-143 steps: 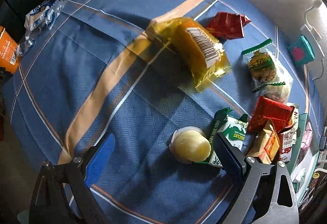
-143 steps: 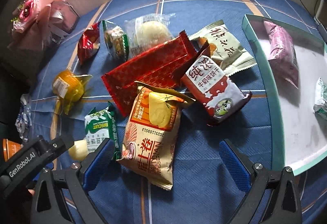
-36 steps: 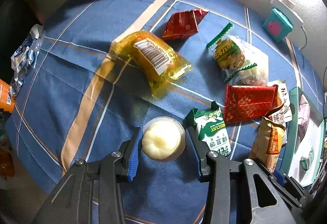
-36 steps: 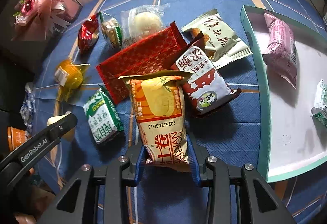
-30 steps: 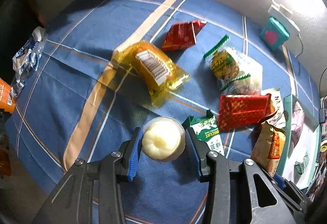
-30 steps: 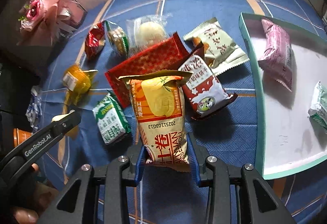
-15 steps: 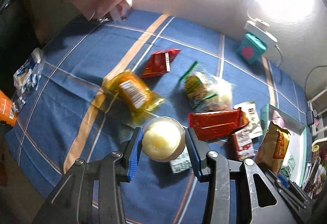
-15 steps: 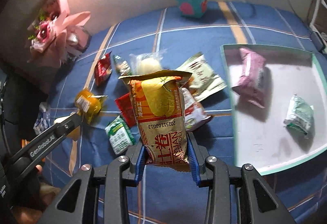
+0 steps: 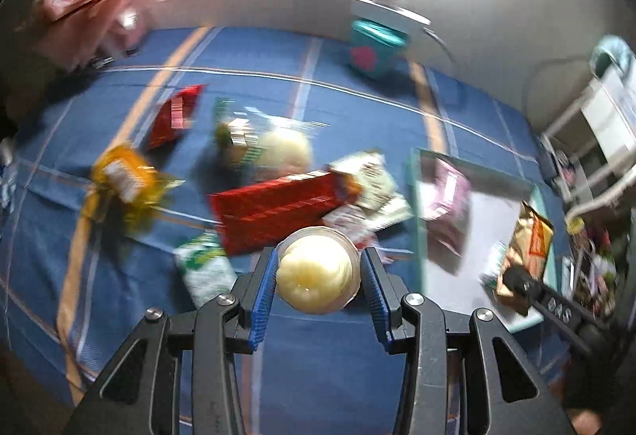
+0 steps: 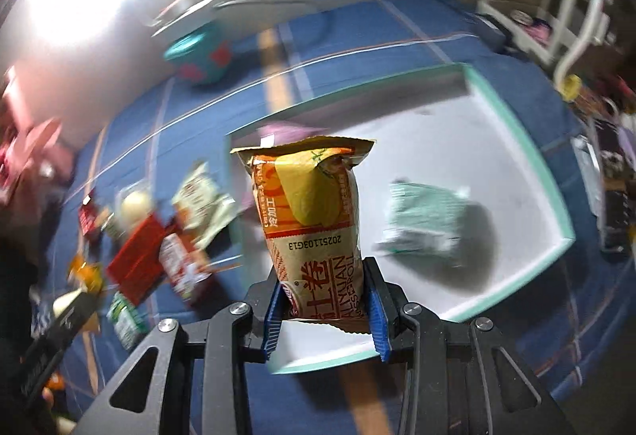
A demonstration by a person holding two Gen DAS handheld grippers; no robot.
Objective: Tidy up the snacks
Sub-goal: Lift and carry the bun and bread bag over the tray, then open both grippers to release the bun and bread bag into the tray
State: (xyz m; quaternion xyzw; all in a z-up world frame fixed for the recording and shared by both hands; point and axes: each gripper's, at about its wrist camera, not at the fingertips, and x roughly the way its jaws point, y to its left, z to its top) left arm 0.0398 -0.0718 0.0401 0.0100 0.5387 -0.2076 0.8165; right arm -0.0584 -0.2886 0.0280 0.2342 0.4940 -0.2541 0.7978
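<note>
Blue plaid cloth covers the tabletop (image 9: 357,125), snack packets scattered across it, a white wall behind. Left gripper (image 9: 318,278): jaws pinching a round jelly cup (image 9: 316,280) at its sides, lifted clear of the cloth. Right gripper (image 10: 324,300): jaws pressed on the lower end of an orange roll packet (image 10: 310,220), its long axis running straight out from the jaws. Teal-rimmed tray (image 10: 556,204) lies directly ahead of and below the right jaws; from the left jaws it lies ahead and off to the right, beyond the red packet (image 9: 274,208). Judged nearer to release: the right hand.
</note>
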